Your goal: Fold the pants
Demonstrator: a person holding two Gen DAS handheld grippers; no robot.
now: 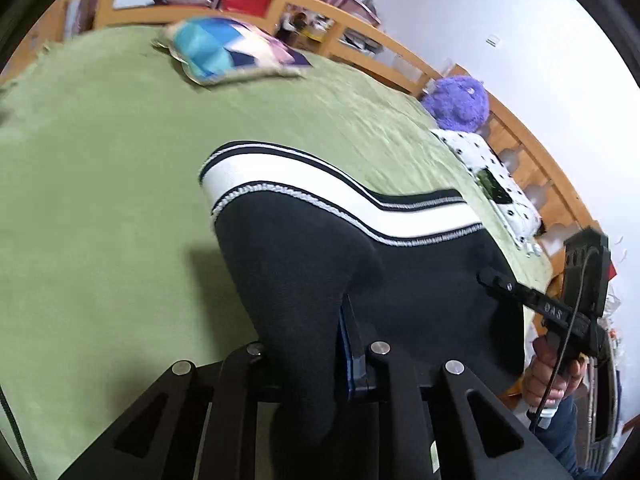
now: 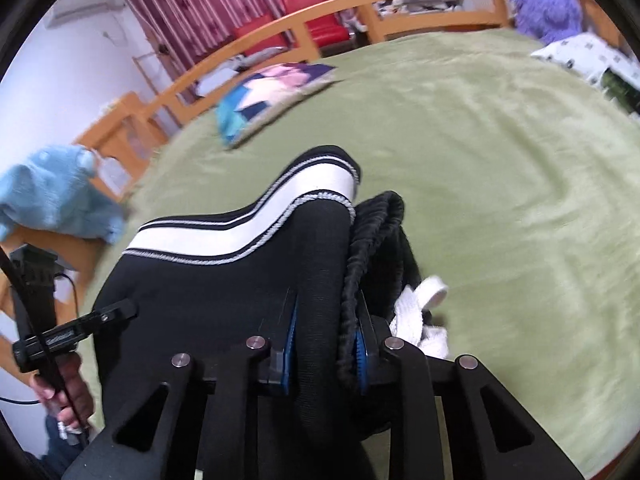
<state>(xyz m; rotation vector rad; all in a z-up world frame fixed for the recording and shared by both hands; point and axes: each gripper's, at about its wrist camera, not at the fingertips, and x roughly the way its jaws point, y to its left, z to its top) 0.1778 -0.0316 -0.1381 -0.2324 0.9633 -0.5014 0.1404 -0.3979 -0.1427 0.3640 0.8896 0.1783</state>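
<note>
Black pants (image 1: 400, 264) with a white side stripe (image 1: 304, 172) hang lifted over the green bed cover, held from both ends. My left gripper (image 1: 316, 344) is shut on a fold of the black cloth; only its right blue pad (image 1: 346, 344) shows, the other is under the fabric. My right gripper (image 2: 326, 332) is shut on the pants (image 2: 224, 280) at the bunched waistband (image 2: 372, 220), with cloth pressed between its two blue pads. A white drawstring (image 2: 420, 308) dangles beside it. Each view shows the other gripper at its edge, held by a hand (image 1: 548, 376).
The green bed cover (image 1: 100, 200) spreads wide under and beyond the pants. A colourful cushion (image 1: 224, 48) lies at the far side. A purple plush (image 1: 460, 100) and a dotted pillow (image 1: 492, 172) sit by the wooden bed rail (image 1: 400, 48). A blue plush (image 2: 52, 196) lies left.
</note>
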